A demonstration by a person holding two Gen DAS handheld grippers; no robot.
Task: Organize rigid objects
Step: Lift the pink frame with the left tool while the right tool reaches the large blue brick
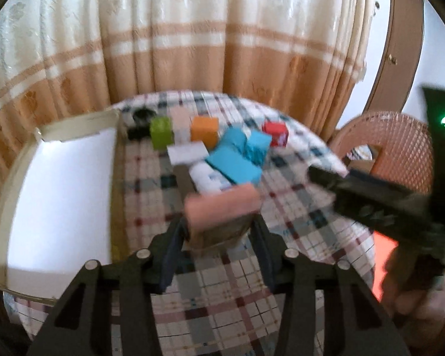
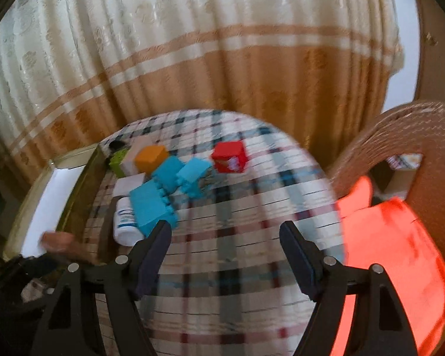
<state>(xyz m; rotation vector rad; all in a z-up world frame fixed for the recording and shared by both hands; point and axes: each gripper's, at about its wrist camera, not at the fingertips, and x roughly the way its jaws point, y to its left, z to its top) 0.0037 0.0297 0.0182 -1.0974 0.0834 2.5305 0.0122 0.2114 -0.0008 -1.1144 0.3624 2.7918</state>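
In the left wrist view the left gripper sits low in the centre of the frame, its two dark fingers closed against the sides of a pink block, which it holds above the checked tablecloth. The block is blurred, and its lower part looks brownish, so its exact shape is hard to make out. Along the left side of that frame lies a shallow cream tray with a white floor. Beyond the pink block, towards the centre of the frame, the other pieces cluster: a white bottle on its side, touching a flat blue block, a second blue block just behind it, a white block, an orange cube, a green cube and, furthest right, a red cube. The right gripper cuts across the right side of this frame as a dark blurred bar.

In the right wrist view the right gripper is at the lower centre, fingers spread wide with nothing between them, only tablecloth. The blue, orange, green and red pieces lie in the upper-left middle of that frame; a woven chair back and an orange-red cloth fill the right side
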